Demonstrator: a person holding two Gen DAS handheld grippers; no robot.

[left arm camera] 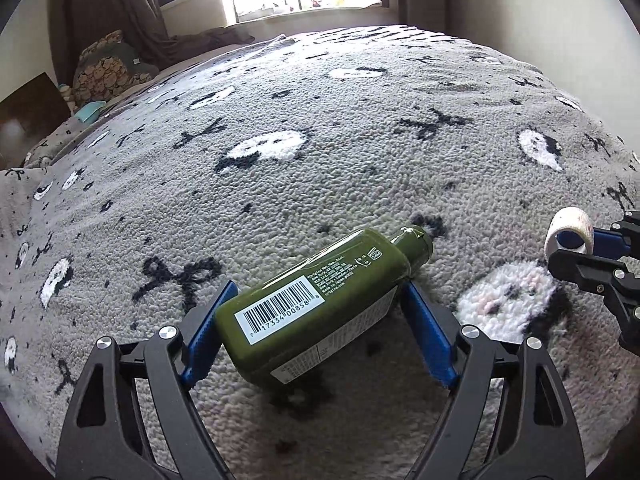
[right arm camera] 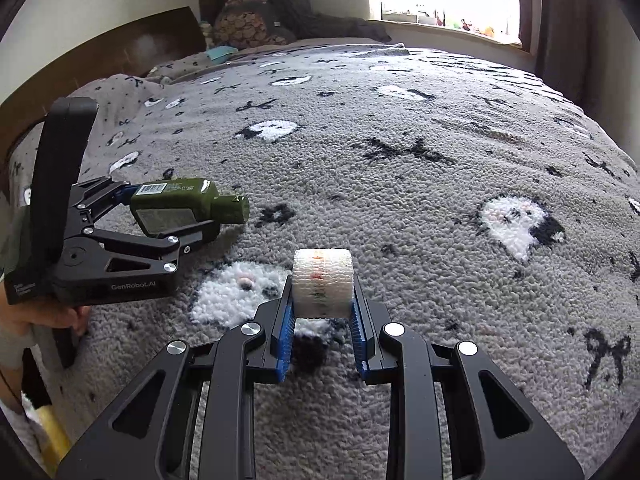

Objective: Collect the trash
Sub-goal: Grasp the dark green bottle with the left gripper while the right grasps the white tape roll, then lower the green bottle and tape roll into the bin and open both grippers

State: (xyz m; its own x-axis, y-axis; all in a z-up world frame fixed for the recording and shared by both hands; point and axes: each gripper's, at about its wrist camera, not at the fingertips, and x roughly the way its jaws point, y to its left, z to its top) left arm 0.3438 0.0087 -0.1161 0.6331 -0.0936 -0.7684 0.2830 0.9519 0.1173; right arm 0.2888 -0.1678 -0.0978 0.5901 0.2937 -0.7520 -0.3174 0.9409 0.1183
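Above the bed blanket (left arm camera: 320, 128), our left gripper (left arm camera: 316, 312) fingers clamp the green bottle (left arm camera: 316, 300); our right gripper (right arm camera: 323, 312) fingers pinch the white gauze roll (right arm camera: 323, 282).

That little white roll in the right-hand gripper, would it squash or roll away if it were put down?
The white roll looks like woven gauze tape, so it probably gives a little under the right hand-held gripper. It seems light. Being round, it could roll if set on its curved side, though the fluffy blanket would likely stop it quickly.
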